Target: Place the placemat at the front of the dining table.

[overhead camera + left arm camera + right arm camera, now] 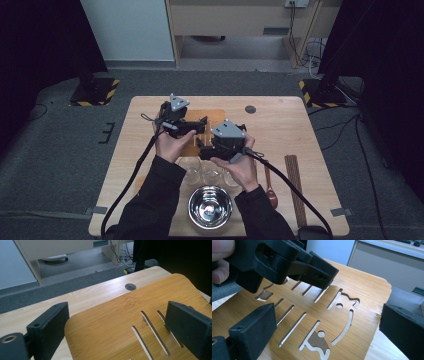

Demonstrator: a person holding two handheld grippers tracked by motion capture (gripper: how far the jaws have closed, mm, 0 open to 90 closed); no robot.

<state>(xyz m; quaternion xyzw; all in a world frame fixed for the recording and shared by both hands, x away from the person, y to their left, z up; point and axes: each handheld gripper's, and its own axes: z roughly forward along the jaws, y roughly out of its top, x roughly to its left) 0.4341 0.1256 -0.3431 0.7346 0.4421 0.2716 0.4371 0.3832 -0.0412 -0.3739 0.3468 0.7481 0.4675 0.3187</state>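
A bamboo board (212, 116) with slot and animal-shaped cut-outs lies flat on the far middle of the table. My left gripper (200, 125) hovers over the board's left part, open, with only the board (110, 322) between its jaws. My right gripper (201, 145) is at the board's near edge, pointing left. It is open too, above the cut-outs of the board (362, 290). In the right gripper view the left gripper (287, 267) hangs close ahead, just above the slots. Neither holds anything.
Clear glasses (212, 173) stand in a row under my hands, with a steel bowl (210, 206) at the front edge. A wooden spoon (270, 187) and a dark strip (296, 187) lie at the right. A round grommet (250, 109) sits behind the board.
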